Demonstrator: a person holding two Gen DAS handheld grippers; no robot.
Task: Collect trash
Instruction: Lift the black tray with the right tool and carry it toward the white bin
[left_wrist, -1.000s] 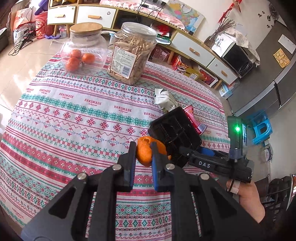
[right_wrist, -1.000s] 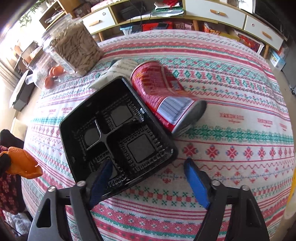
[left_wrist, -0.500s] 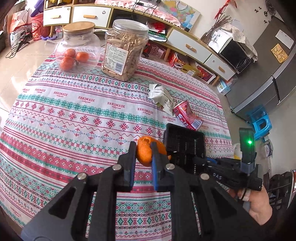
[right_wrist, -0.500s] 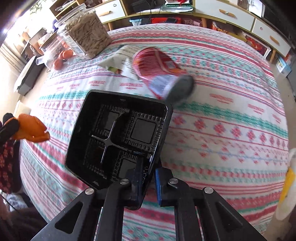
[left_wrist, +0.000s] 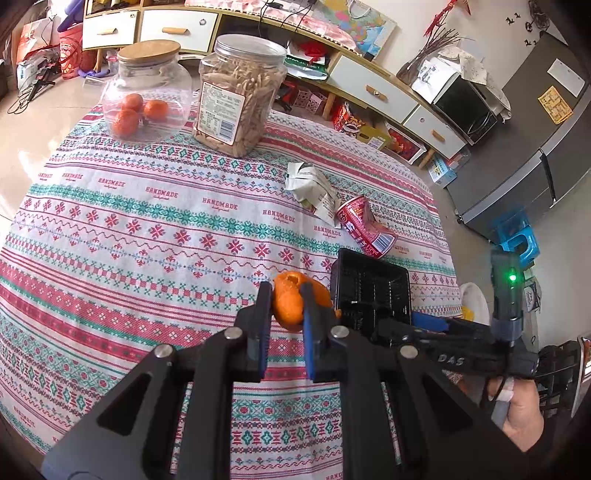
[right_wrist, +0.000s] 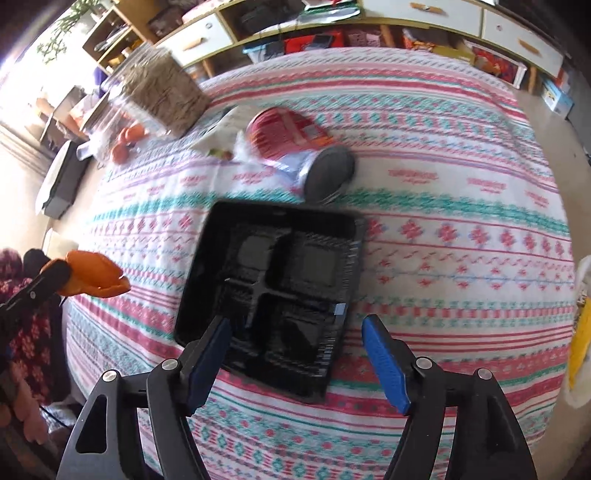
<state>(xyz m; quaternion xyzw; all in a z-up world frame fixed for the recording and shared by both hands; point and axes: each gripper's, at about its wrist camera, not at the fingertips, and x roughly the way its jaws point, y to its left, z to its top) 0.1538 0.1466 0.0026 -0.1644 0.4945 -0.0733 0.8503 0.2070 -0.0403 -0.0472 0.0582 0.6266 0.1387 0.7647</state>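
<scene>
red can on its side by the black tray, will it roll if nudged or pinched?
Likely yes: the red can lies on its side on the tablecloth, round wall down, so a sideways nudge could roll it. It looks dented in the left view, so probably empty, light and easy to crush. The wrapper touching it may check a roll that way.

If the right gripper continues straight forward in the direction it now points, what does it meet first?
Most likely the black tray lying on the tablecloth: it sits directly ahead, its near edge already between the open right gripper's fingers. Beyond it lies the red can on its side. Depth is hard to judge in this blurred view.
</scene>
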